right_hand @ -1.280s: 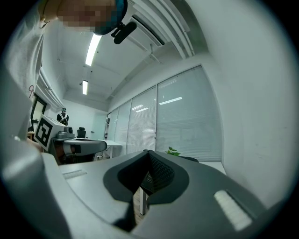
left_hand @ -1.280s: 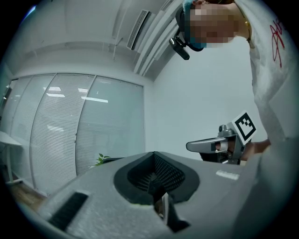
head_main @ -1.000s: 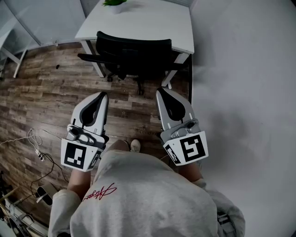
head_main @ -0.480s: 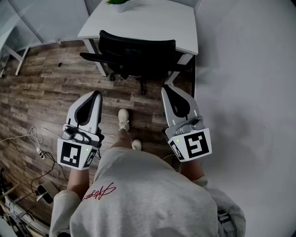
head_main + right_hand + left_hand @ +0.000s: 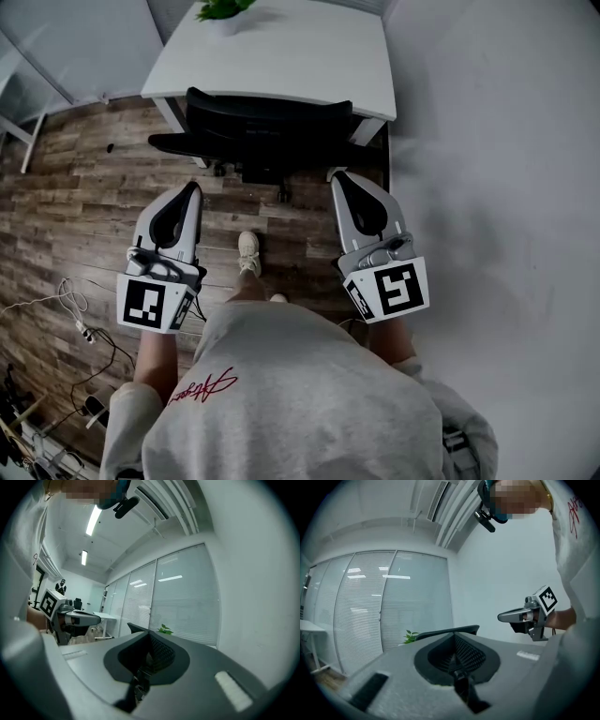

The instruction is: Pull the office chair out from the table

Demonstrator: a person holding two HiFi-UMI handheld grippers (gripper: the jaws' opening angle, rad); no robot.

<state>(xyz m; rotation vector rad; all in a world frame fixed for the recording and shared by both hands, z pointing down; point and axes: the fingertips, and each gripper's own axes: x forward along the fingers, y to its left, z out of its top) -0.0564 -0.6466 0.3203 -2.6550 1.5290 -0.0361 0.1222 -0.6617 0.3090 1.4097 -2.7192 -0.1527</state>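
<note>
A black office chair (image 5: 267, 127) is tucked under a white table (image 5: 281, 52), its backrest facing me. In the head view my left gripper (image 5: 192, 187) hangs short of the chair's left armrest, shut and empty. My right gripper (image 5: 337, 175) is shut too, holding nothing, its tip close to the chair's right side near the table leg. The chair's backrest top (image 5: 450, 631) shows just over the left gripper's body (image 5: 454, 660) in the left gripper view. In the right gripper view the backrest edge (image 5: 137, 628) peeks over the shut jaws, with the other gripper (image 5: 70, 617) at the left.
A white wall (image 5: 497, 187) runs close along the right. A potted plant (image 5: 220, 11) stands on the table's far edge. Cables (image 5: 75, 314) lie on the wooden floor (image 5: 84, 206) at the left. The person's shoe (image 5: 247, 253) is between the grippers. Glass partitions (image 5: 389, 606) stand beyond the table.
Both grippers have moved forward toward the chair, which now lies nearer their tips. The person has stepped forward, one shoe now ahead between the grippers. Both pairs of jaws stayed shut.
</note>
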